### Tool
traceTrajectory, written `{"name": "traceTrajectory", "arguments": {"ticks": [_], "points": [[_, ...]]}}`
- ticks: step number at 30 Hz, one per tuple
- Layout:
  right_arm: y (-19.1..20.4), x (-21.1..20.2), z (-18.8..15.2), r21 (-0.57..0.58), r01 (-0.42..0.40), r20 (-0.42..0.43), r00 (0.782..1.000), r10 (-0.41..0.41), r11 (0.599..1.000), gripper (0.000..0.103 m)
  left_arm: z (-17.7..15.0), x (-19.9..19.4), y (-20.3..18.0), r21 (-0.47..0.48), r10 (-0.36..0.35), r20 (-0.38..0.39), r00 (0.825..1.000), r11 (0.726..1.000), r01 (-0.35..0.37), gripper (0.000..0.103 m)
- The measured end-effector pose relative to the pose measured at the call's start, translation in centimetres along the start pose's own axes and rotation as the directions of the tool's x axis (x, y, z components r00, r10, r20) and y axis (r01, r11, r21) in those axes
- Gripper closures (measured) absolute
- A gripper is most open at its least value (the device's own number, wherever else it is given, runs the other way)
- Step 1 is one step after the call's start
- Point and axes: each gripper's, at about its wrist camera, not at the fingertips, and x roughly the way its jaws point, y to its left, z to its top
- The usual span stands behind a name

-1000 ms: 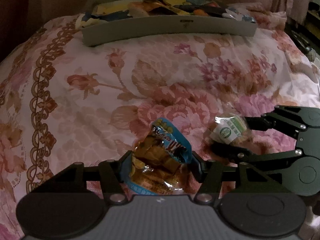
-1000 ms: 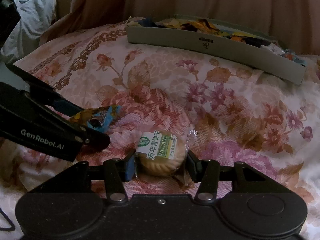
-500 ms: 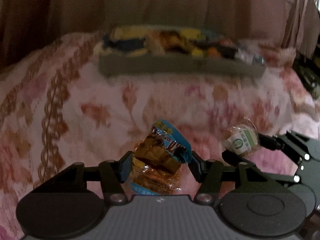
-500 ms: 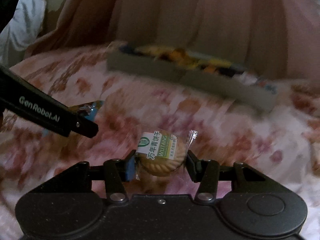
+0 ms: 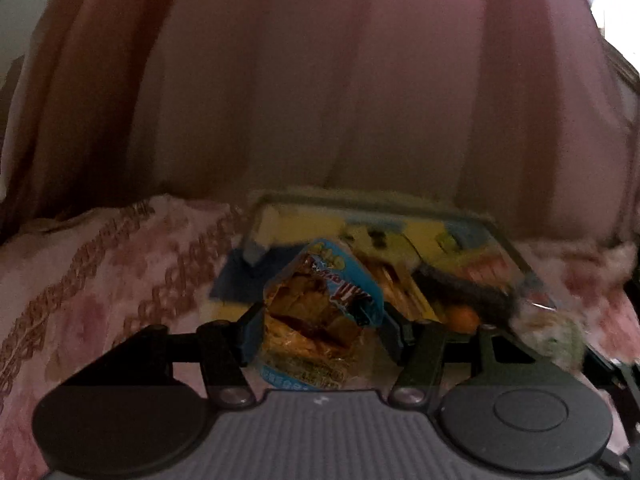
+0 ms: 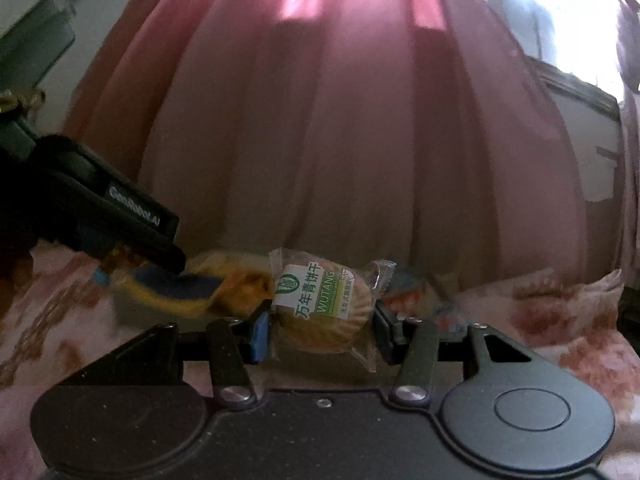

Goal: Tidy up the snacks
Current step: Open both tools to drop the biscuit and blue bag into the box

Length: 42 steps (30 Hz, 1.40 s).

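Note:
My left gripper [image 5: 320, 330] is shut on a blue-edged packet of golden crackers [image 5: 316, 316], held in the air just in front of the grey tray [image 5: 360, 200] full of snack packets. My right gripper [image 6: 320, 334] is shut on a round wrapped biscuit [image 6: 324, 312] with a green and white label. The same biscuit [image 5: 554, 338] shows blurred at the right edge of the left wrist view. In the right wrist view the left gripper [image 6: 120, 220] reaches in from the left, over the tray [image 6: 160, 304].
The tray rests on a bed with a pink floral cover [image 5: 100, 264]. Pink curtains [image 6: 340, 120] hang close behind the bed, with a bright window [image 6: 560, 20] at upper right. The tray holds yellow, blue and orange packets [image 5: 440, 256].
Both grippers have lifted off the bedcover and moved forward to the tray, each still holding its snack. The views now tilt up toward the curtains.

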Motion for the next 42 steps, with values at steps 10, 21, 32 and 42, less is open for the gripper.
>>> {"name": "traceTrajectory", "arguments": {"ticks": [10, 21, 32, 42], "points": [[-0.5, 6.7, 1.5, 0.002, 0.005, 0.048, 0.999, -0.005, 1.0, 0.05, 1.3, 6.6, -0.2, -0.028, 0.098, -0.047, 0.994, 0.995, -0.1, 0.039], [0.8, 10.5, -0.9, -0.014, -0.046, -0.044, 0.998, 0.045, 0.999, 0.047, 0.3, 9.1, 0.6, -0.005, 0.1, -0.098, 0.99, 0.995, -0.101, 0.038], [1.4, 10.3, -0.7, -0.033, -0.036, -0.047, 0.998, 0.034, 0.999, 0.016, 0.4, 8.4, 1.4, -0.06, 0.087, -0.107, 0.99, 0.994, -0.094, 0.02], [0.8, 8.1, 1.0, -0.007, -0.021, -0.011, 1.0, 0.021, 1.0, 0.002, 0.5, 5.3, 2.0, -0.157, 0.101, 0.001, 0.995, 0.983, -0.1, 0.002]]}}
